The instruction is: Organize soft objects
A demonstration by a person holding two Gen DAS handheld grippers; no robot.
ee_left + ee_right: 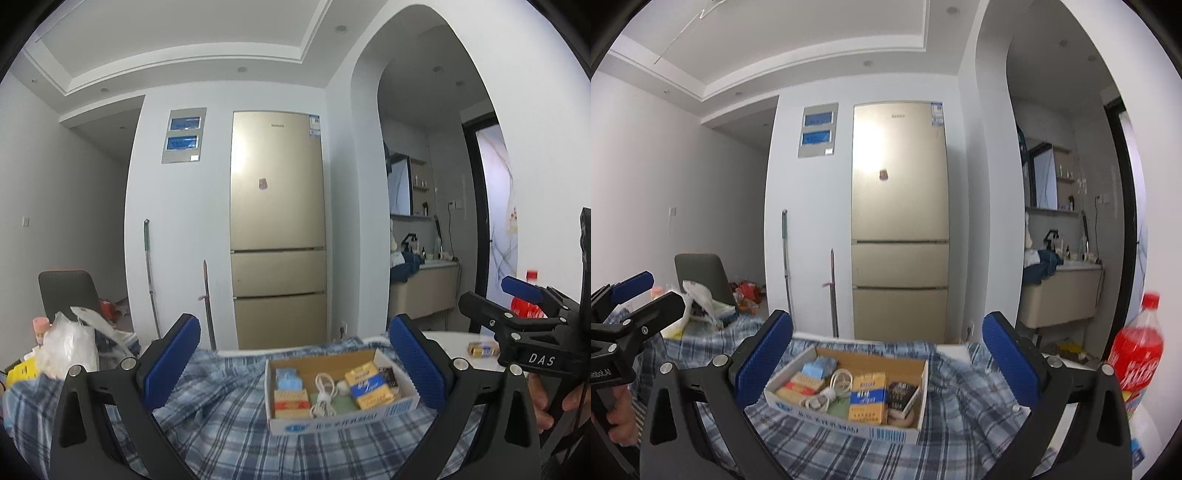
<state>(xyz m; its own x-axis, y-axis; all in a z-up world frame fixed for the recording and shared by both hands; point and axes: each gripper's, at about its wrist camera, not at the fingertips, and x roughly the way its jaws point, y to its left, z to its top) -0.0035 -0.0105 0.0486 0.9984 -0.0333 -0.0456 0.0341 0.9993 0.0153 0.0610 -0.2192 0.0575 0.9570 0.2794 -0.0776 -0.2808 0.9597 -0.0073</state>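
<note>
Mostly rumpled, blue plaid cloth (229, 424) spread flat, cardboard box (334, 422) atop.

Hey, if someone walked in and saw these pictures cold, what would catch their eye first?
Probably the tall gold three-door fridge against the far white wall, dead centre. Below it, an open cardboard box of small packets and a white cable sits on blue plaid cloth, framed by both grippers' open blue-padded jaws. A red soda bottle stands at the right.

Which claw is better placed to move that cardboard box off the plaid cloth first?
Probably the right claw: the box sits centred between its open fingers, while it lies right of centre for the left claw. Both are empty.
</note>
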